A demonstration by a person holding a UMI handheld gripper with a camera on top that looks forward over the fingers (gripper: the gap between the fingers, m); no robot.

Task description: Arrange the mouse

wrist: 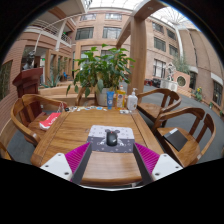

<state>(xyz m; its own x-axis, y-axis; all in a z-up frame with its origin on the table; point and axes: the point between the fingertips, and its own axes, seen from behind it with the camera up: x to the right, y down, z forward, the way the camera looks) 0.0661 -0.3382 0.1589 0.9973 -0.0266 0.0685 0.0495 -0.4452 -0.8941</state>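
Wooden table (75,128) holds mouse (112,138) between open tool (112,160), bottle (132,100) beyond.

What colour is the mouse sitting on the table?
Black, on a pale mat; mouse seen in the gripper view.

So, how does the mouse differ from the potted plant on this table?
The mouse is dark and low; the potted plant is green and tall. The mouse lies between the fingers of the open gripper; the potted plant stands beyond them, at the far end. Both rest on the wooden table.
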